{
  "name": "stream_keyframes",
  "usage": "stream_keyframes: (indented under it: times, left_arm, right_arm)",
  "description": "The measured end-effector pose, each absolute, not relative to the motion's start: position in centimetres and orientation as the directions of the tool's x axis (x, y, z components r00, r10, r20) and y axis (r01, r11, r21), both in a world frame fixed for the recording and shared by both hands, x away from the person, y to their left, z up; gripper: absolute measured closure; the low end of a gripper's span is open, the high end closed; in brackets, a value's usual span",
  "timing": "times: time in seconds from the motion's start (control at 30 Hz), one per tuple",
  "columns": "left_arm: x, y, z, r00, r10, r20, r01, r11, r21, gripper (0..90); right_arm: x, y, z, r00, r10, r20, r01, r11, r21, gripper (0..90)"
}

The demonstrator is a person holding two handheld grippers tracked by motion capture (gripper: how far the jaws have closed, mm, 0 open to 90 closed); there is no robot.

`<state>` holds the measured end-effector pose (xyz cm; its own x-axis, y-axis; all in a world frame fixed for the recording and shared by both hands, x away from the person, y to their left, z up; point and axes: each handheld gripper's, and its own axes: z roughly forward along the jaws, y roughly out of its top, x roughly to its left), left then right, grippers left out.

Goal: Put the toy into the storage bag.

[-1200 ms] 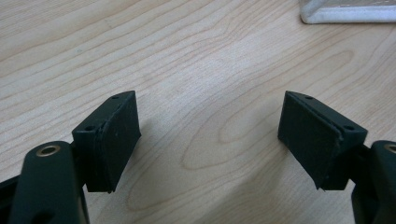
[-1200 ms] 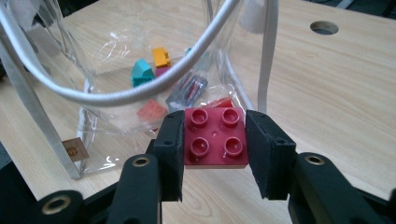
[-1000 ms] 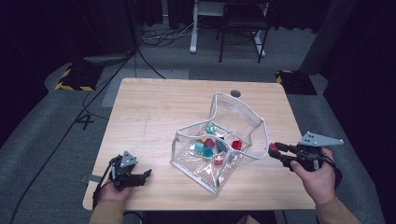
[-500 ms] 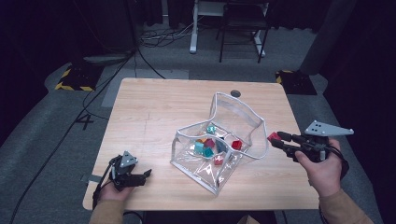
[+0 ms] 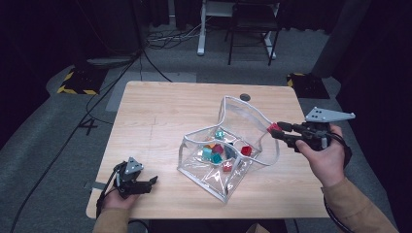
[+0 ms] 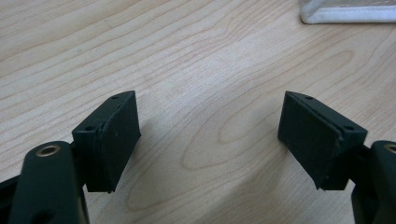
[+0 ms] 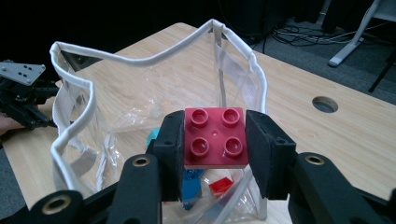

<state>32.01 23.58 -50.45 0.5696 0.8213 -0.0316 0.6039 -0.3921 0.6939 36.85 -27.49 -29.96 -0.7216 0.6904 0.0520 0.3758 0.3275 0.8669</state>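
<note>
**How my cameras sit**

The high view looks forward and down over my table (image 5: 160, 111). My left gripper view hugs the wood, angled downward. My right gripper view looks level across the bag (image 7: 140, 70), which the high view (image 5: 228, 145) shares.

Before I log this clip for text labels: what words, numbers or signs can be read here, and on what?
"4": a dark mark that reads like this digit, on the grey floor left of the table.
No text on the red brick, the clear bag or the grippers.
The yellow-black hazard stripes on the floor carry no words.
</note>
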Motion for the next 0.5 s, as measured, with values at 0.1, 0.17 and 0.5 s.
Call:
stream_keyframes:
  times: [0.1, 0.17, 0.5]
  left_arm:
    - [32.0, 23.6, -50.5, 0.57, 0.821, -0.031, 0.604, -0.392, 0.694, 21.1]
    - [32.0, 23.6, -50.5, 0.57, 0.821, -0.032, 0.604, -0.392, 0.694, 21.1]
    - [32.0, 23.6, -50.4, 0.57, 0.821, -0.031, 0.604, -0.393, 0.694, 21.1]
  right_arm:
    - [37.5, -26.9, -29.6, -0.726, 0.686, 0.046, 0.37, 0.334, 0.867, 59.7]
    - [37.8, -26.6, -29.5, -0.727, 0.685, 0.044, 0.369, 0.336, 0.867, 59.7]
    - [39.4, -24.2, -29.4, -0.734, 0.677, 0.046, 0.368, 0.339, 0.866, 59.7]
